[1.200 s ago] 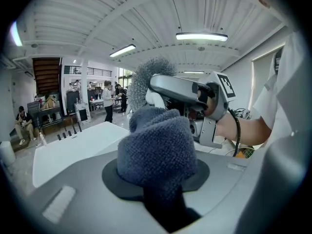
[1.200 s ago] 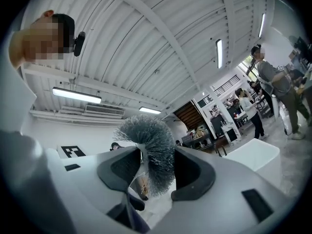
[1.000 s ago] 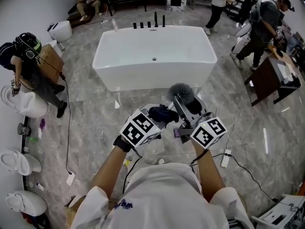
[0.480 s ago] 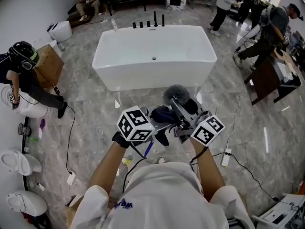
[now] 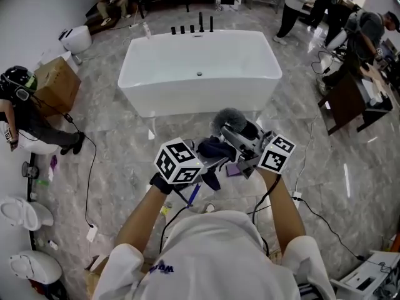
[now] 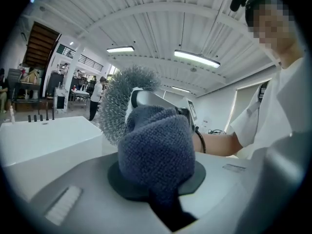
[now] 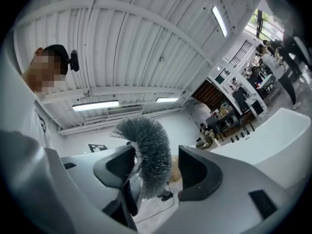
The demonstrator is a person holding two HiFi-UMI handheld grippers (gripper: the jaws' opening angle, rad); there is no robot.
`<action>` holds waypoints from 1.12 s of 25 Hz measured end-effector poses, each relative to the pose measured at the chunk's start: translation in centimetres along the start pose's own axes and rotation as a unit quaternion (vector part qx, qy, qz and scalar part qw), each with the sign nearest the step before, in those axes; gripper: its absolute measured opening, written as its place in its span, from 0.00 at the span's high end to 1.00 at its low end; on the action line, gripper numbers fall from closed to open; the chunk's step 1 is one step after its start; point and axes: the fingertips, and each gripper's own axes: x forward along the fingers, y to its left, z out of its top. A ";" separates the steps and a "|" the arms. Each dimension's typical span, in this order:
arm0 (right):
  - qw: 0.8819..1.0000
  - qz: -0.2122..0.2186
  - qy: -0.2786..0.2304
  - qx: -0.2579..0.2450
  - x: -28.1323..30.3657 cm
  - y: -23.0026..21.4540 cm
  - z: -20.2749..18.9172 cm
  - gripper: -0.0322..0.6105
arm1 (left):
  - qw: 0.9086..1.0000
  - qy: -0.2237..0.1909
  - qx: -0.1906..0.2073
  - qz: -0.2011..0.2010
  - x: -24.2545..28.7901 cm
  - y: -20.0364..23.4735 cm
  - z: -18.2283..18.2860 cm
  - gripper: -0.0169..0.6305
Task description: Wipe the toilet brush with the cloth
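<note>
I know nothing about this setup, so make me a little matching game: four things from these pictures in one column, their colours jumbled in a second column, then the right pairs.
Things
1. cloth
2. toilet brush, its bristles
3. bathtub
4. cardboard box

Colours
A. white
B. brown
C. dark blue
D. grey

Right pairs: 1-C, 2-D, 3-A, 4-B.
</note>
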 end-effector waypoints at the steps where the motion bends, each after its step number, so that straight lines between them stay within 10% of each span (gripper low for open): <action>1: 1.000 0.015 0.018 -0.003 0.2 -0.2 -0.2 0.48 | 1.000 0.002 -0.002 -0.002 0.0 0.0 -0.2 0.89; 8: 0.989 0.109 0.098 -0.026 1.1 0.7 -1.0 0.61 | 0.999 0.005 -0.025 -0.031 0.6 -0.5 -1.0 0.87; 20: 0.993 0.082 0.069 -0.041 3.9 -0.1 0.3 0.62 | 0.999 0.004 -0.045 -0.028 -1.3 1.5 -2.5 0.84; 28: 0.993 0.070 0.068 -0.071 3.8 -0.4 1.2 0.62 | 0.997 -0.037 -0.012 0.061 -0.5 3.4 0.4 0.84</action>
